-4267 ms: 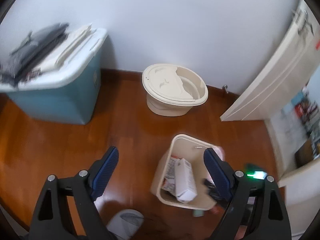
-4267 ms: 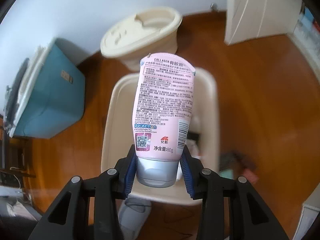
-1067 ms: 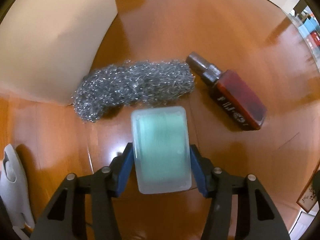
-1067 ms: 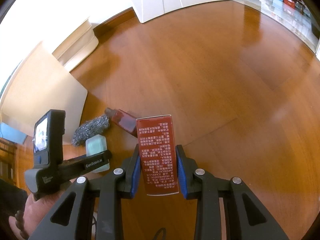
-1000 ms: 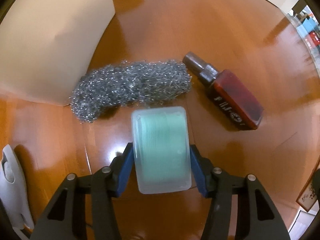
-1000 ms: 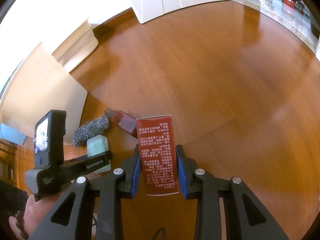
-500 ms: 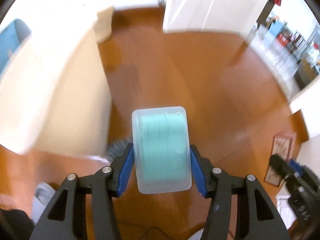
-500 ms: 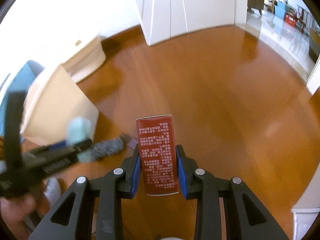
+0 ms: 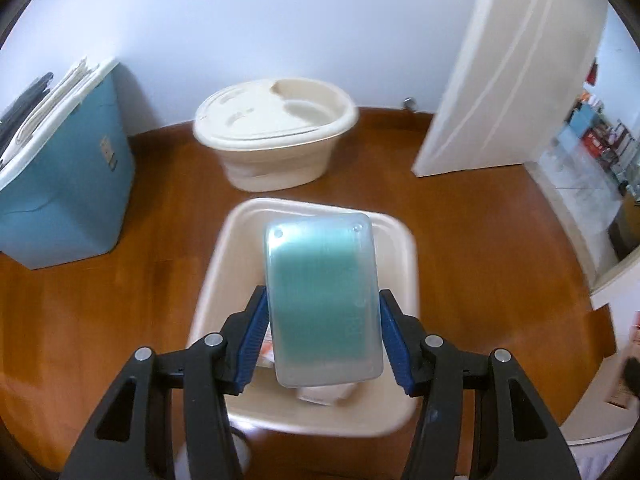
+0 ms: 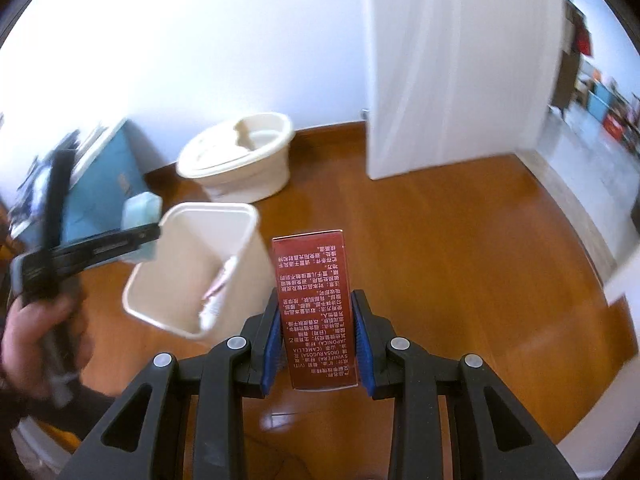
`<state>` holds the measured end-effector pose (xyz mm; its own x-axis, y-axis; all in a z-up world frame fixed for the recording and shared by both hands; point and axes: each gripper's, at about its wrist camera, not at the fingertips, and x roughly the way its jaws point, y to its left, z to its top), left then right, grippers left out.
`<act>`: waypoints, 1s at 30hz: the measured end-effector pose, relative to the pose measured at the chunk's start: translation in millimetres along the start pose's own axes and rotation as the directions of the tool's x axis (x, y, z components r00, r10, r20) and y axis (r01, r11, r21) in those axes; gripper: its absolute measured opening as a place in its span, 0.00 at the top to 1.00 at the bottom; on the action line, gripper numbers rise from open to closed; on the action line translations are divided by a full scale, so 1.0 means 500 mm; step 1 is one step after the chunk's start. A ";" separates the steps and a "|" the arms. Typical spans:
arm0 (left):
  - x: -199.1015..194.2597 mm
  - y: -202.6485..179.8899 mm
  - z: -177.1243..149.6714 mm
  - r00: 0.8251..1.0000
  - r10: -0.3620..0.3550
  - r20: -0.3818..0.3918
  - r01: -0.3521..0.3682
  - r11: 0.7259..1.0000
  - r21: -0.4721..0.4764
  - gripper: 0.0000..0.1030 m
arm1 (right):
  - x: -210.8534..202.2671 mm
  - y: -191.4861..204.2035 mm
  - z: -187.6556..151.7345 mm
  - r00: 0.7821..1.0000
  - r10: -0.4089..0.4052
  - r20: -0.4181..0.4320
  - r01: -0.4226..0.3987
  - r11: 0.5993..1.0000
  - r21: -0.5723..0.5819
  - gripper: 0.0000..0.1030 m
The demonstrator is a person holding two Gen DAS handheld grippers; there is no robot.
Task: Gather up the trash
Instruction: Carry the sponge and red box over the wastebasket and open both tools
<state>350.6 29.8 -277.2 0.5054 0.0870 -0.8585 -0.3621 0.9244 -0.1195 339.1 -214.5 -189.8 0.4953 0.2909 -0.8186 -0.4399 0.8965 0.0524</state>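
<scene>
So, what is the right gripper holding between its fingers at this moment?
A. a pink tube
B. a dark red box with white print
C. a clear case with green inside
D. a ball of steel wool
B: in the right wrist view the right gripper is shut on the dark red box, while the left gripper holds the clear green case.

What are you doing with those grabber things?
A person is picking up trash with a gripper in each hand. The left gripper holds a green plastic case over the open cream bin. The right gripper holds a red box beside the bin. Some trash is already inside; neither item has been dropped in yet.
</scene>
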 end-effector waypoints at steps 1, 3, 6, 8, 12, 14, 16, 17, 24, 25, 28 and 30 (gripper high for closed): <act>0.011 0.014 -0.001 1.000 0.008 -0.006 -0.008 1.000 0.006 0.49 | 0.004 0.012 0.008 1.000 0.004 -0.007 -0.004 1.000 -0.010 0.67; 0.049 0.045 -0.001 0.999 0.004 -0.052 -0.004 1.000 -0.004 0.49 | 0.014 0.041 0.021 1.000 0.015 -0.025 -0.016 0.999 -0.036 0.67; 0.096 0.103 0.018 0.992 -0.032 -0.125 0.028 0.999 -0.036 0.48 | 0.032 0.069 0.041 0.998 0.031 -0.058 -0.034 0.997 -0.063 0.67; 0.121 0.113 0.019 0.987 -0.038 -0.159 0.034 0.999 -0.030 0.30 | 0.048 0.088 0.059 0.996 0.042 -0.075 -0.047 0.996 -0.071 0.67; 0.108 0.145 0.017 0.992 -0.043 -0.119 0.039 0.998 -0.043 0.18 | 0.053 0.130 0.092 0.994 0.080 -0.081 -0.084 0.995 -0.053 0.67; 0.093 0.163 0.022 0.993 -0.056 -0.107 0.048 0.996 -0.075 0.19 | 0.071 0.156 0.112 0.991 0.099 -0.087 -0.102 0.994 -0.036 0.67; 0.067 0.206 0.036 0.995 -0.054 -0.082 0.045 0.993 -0.110 0.19 | 0.087 0.187 0.129 0.989 0.113 -0.097 -0.117 0.992 -0.037 0.67; 0.059 0.222 0.042 0.997 -0.045 -0.069 0.036 0.991 -0.130 0.19 | 0.096 0.199 0.136 0.988 0.115 -0.102 -0.120 0.992 -0.038 0.67; -0.033 0.338 0.051 0.997 0.074 0.016 -0.063 0.928 -0.369 0.19 | 0.245 0.290 0.168 0.972 0.167 -0.165 -0.167 0.986 0.012 0.67; -0.038 0.339 0.050 0.997 0.079 0.023 -0.065 0.928 -0.367 0.19 | 0.278 0.304 0.164 0.968 0.172 -0.185 -0.171 0.985 0.021 0.67; -0.034 0.317 0.050 0.996 0.077 0.034 -0.063 0.950 -0.305 0.19 | 0.355 0.336 0.147 0.958 0.153 -0.241 -0.153 0.988 0.018 0.67; -0.032 0.306 0.048 0.996 0.077 0.043 -0.062 0.957 -0.284 0.19 | 0.398 0.351 0.134 0.948 0.150 -0.282 -0.154 0.988 0.010 0.67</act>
<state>305.7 178.5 -269.8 0.5091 0.1735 -0.8430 -0.6002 0.7736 -0.2032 410.7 23.2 -305.4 0.1918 0.3159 -0.9292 -0.5037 0.8443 0.1831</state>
